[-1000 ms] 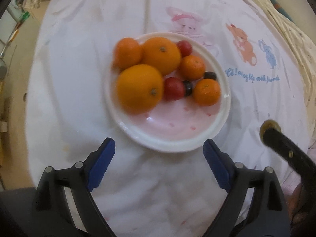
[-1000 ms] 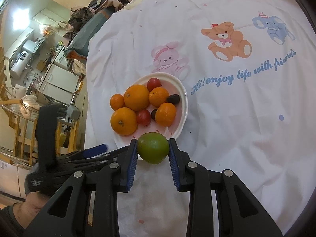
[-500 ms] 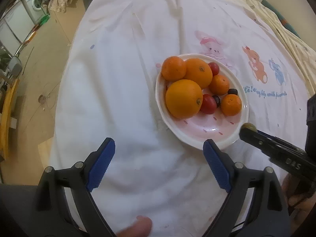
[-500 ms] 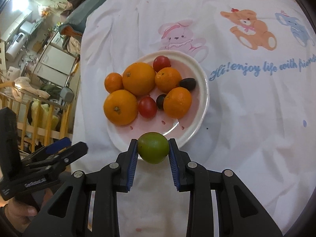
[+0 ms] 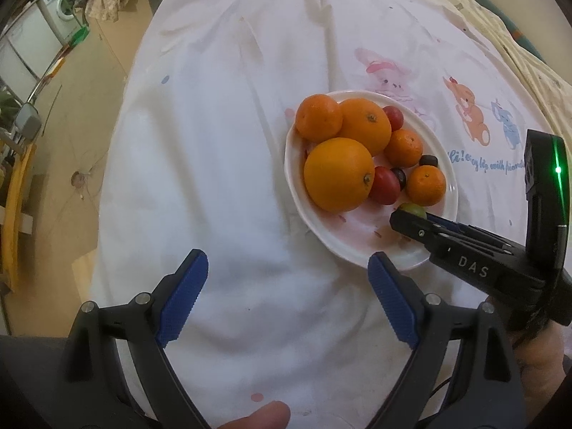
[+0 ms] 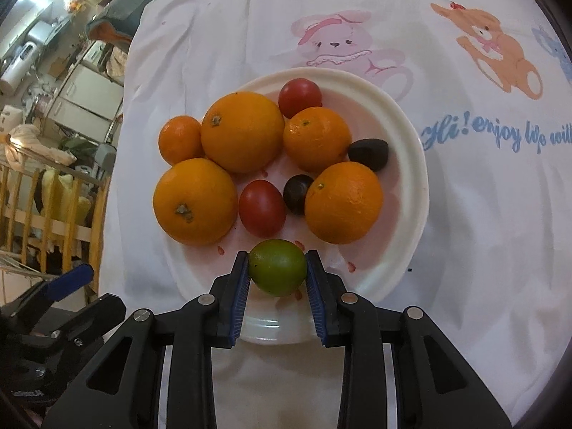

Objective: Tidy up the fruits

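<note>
A white plate [image 6: 414, 150] [image 5: 357, 254] holds several oranges [image 6: 243, 132], two red tomatoes [image 6: 262, 207] and two dark grapes [image 6: 296, 193]. My right gripper [image 6: 277, 261] hangs low over the plate's near part with a green lime [image 6: 278, 271] between its blue pads. Its jaws are opening, and both pads still touch the lime. In the left wrist view the right gripper [image 5: 407, 220] comes in from the right and the lime [image 5: 413, 210] peeks over its tip. My left gripper [image 5: 287, 264] is open and holds nothing, over bare cloth at the plate's near left.
A white tablecloth [image 5: 221, 150] with cartoon animals and blue lettering [image 6: 493, 136] covers the table. Its left edge drops to the floor [image 5: 68, 164]. Wooden cot rails [image 6: 46, 221] and household clutter stand beyond. A thumb [image 5: 257, 416] shows at the bottom edge.
The right gripper has come down and forward with the lime, from before the plate's rim to over its inside. The left gripper has drawn back to the left, so the plate sits further right.
</note>
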`<state>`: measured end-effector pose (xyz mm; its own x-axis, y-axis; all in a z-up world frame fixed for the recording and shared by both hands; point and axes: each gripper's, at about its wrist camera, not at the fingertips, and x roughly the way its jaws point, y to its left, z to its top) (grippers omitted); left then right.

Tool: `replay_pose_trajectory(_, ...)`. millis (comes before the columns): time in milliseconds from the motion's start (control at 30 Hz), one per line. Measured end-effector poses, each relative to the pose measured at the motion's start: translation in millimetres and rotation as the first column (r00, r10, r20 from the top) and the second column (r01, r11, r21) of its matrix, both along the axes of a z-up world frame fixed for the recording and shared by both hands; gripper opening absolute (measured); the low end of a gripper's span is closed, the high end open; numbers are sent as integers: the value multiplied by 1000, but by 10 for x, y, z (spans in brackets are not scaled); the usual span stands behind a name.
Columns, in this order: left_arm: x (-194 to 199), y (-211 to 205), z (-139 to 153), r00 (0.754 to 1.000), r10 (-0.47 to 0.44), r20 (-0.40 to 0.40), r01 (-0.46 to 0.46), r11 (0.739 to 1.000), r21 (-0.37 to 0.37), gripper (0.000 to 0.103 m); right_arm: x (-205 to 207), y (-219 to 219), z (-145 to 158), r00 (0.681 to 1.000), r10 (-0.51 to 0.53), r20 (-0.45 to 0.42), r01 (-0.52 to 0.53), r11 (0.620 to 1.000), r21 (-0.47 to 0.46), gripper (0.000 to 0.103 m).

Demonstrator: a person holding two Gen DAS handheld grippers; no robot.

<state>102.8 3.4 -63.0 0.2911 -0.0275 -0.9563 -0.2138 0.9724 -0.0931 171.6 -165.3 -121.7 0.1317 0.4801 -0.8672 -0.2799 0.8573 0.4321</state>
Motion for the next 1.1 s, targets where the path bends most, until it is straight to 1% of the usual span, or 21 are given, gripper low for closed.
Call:
replay_pose_trajectory(67,-2,7,-11,1000,1,-6,-1,1000,-5,89,-9,-1,28,1000,7,5,-7,1000,2,35)
replay_pose_trajectory(100,-4,4,-12,1000,0,-7,0,1000,-3,90,-12,1,44,1000,10,8,-10,1000,2,38)
replay_pose_trajectory(133,-6,3,-11,1000,-2,-6,2,1000,-1,90,-16,-3,59,1000,9,13,-9,1000,4,44)
replay_pose_trajectory(167,-10,2,-9,1000,-5,-5,5,1000,1,90,-21,-19,80,1000,3,21,-4,1000,4,59)
replay_pose_trajectory(200,-14,4,-8,1000,-6,-3,6,1000,2,90,-25,-37,94,1000,-5,26,4,1000,9,65)
replay_pose_trajectory(367,-64,35,7,1000,-10,3,10,1000,18,90,-132,-210,222,999,-36,15,36,999,28,65)
replay_pose_trajectory(433,-97,63,33,1000,-6,7,6,1000,11,91,-201,-304,323,998,-50,25,49,998,35,65)
replay_pose_trajectory(467,-113,76,50,1000,-3,7,3,1000,4,93,-242,-355,397,998,-55,35,54,998,40,66)
replay_pose_trajectory(500,-138,86,81,1000,-4,15,4,1000,-12,95,-269,-396,468,997,-59,45,57,998,39,70)
replay_pose_trajectory(533,-172,88,120,1000,-8,27,9,1000,-20,101,-310,-433,539,996,-64,58,61,997,39,73)
replay_pose_trajectory(567,-214,90,173,999,-12,45,13,1000,-16,102,-379,-485,628,994,-69,80,66,997,43,77)
replay_pose_trajectory(667,-324,91,320,994,-22,107,24,1000,-10,102,-565,-565,793,990,-73,124,69,997,39,80)
replay_pose_trajectory(700,-369,97,373,991,-23,131,24,1000,-6,102,-637,-587,844,986,-77,148,74,997,28,86)
replay_pose_trajectory(767,-457,113,471,984,-22,179,22,1000,6,102,-772,-603,928,976,-84,201,86,996,1,93)
replay_pose_trajectory(900,-608,46,590,964,-68,255,53,996,67,102,-980,-589,1052,954,-109,281,116,993,-10,99)
replay_pose_trajectory(967,-682,4,617,954,-83,288,64,995,76,102,-1078,-594,1108,935,-130,330,141,990,-9,100)
replay_pose_trajectory(1000,-734,-14,626,948,-88,307,67,995,80,102,-1131,-603,1133,923,-145,356,158,987,-8,103)
replay_pose_trajectory(1100,-847,-51,645,932,-101,347,65,991,114,102,-1272,-634,1181,881,-184,435,205,979,-2,103)
